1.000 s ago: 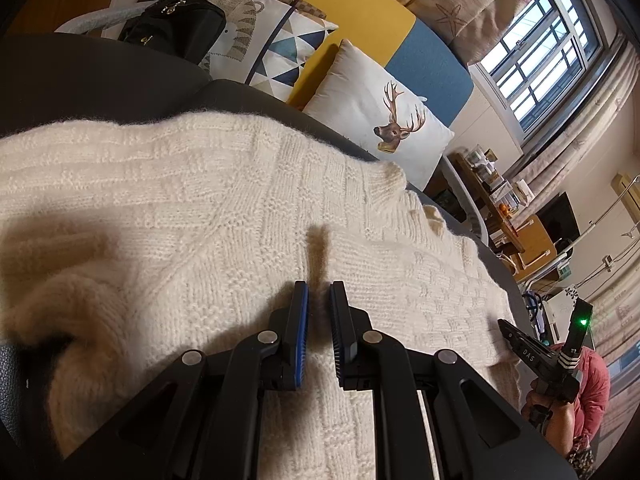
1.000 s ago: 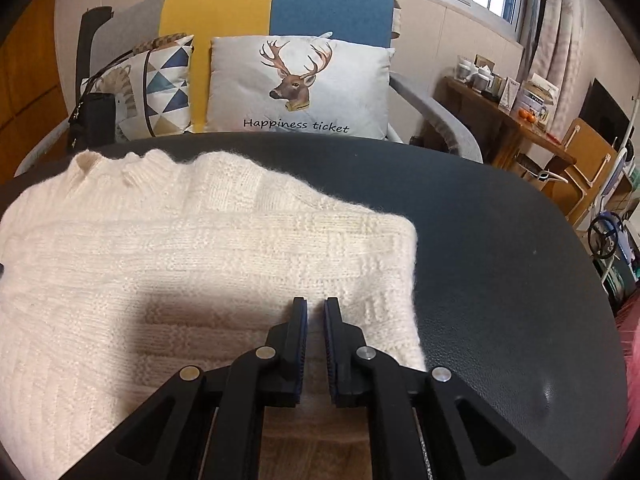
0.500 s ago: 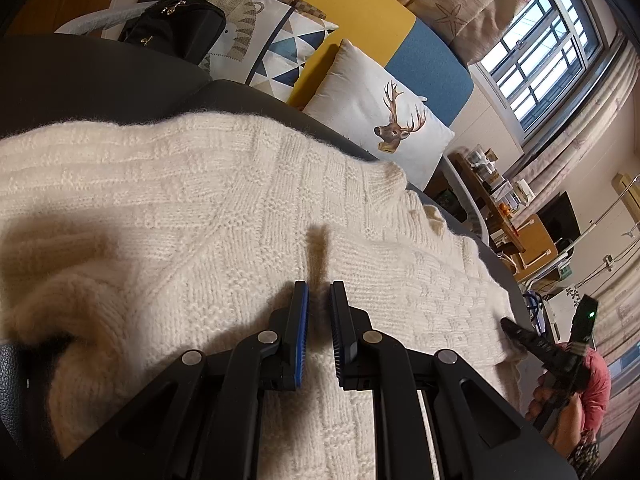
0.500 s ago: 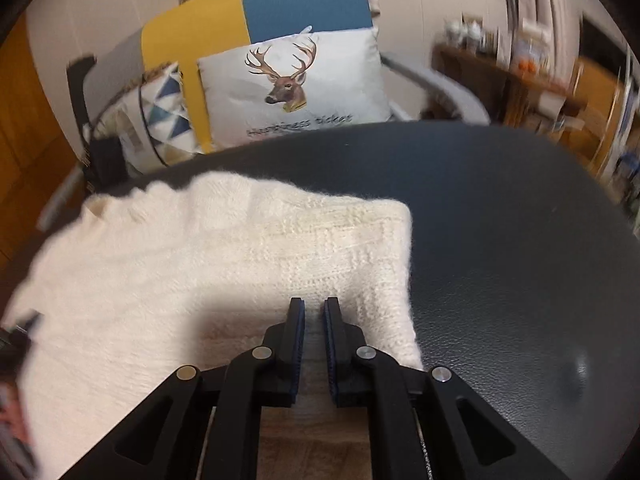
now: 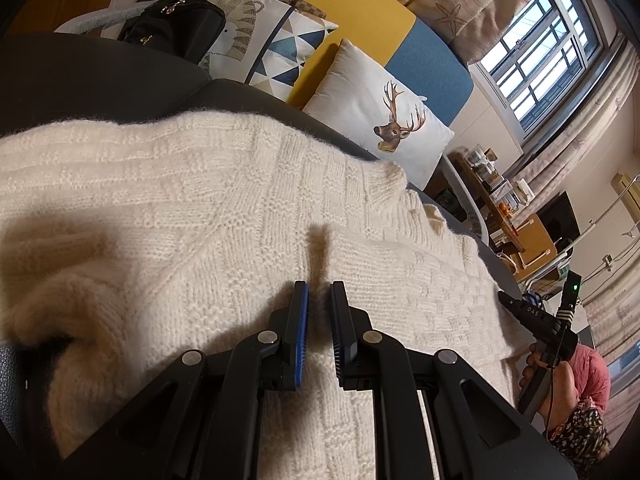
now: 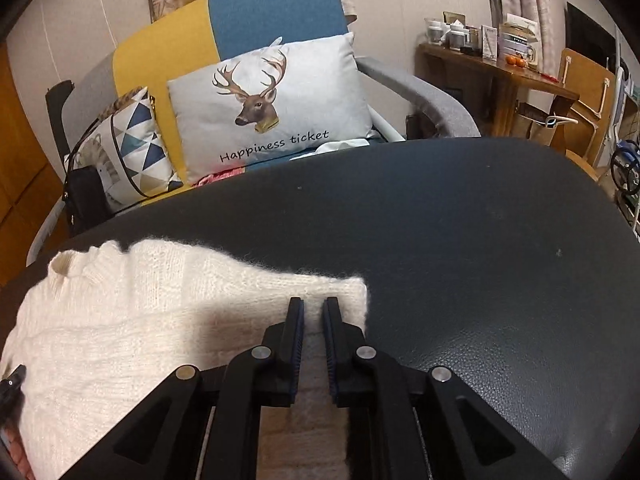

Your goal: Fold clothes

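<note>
Two hand-held grippers, apparently above sweater (image 5: pixel 224 208)

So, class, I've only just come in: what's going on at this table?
A person holds a gripper in each hand over a cream knitted sweater spread on a dark padded table. Both the left gripper and the right gripper are nearly closed and grasp nothing. The right one sits at the sweater's folded right corner. The folding looks only partly done.

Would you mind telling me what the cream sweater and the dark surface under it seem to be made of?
The sweater looks like chunky, fuzzy wool or acrylic knit: raised basket-weave blocks, fluffy edges. The dark surface seems leather or faux leather: fine pebbled grain, soft sheen.
</note>
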{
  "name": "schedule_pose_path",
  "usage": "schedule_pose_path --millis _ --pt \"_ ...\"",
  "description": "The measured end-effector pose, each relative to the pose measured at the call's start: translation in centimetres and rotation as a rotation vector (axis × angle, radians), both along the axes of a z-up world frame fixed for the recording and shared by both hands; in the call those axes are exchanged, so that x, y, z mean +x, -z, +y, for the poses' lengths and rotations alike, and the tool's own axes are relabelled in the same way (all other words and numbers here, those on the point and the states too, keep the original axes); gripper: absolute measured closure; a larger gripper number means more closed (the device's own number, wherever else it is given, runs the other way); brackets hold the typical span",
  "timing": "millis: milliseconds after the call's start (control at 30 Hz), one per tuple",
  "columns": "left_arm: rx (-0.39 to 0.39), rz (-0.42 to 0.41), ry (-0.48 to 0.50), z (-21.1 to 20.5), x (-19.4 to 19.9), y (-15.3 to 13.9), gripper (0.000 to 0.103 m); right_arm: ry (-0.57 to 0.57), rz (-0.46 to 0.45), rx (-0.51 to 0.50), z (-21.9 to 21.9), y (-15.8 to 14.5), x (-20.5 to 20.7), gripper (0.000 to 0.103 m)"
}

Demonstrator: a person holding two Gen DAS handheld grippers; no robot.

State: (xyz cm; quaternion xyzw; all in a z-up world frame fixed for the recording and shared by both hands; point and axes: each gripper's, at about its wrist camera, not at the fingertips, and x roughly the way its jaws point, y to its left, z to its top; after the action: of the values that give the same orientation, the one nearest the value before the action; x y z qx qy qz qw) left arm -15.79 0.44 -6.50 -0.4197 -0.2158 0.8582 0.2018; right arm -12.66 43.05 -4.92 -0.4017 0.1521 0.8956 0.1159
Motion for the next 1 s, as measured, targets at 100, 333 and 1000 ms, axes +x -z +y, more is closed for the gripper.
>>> schedule_pose_path --millis 100,333,1000 --pt "0.005 -0.001 0.000 -0.1 -0.1 0.0 0.091 0.010 0.039 -0.037 -0.3 -1.4 2.0 0.092" --pt "0.002 0.000 0.002 -0.2 -0.1 0.0 0.091 -0.082 -0.025 0.003 -3.8 -1.1 8.1 0.093" --pt "0.011 -0.011 0.000 -0.2 0.0 -0.3 0.089 -0.470 0.012 0.022 -22.5 -5.4 -1.0 0.084"
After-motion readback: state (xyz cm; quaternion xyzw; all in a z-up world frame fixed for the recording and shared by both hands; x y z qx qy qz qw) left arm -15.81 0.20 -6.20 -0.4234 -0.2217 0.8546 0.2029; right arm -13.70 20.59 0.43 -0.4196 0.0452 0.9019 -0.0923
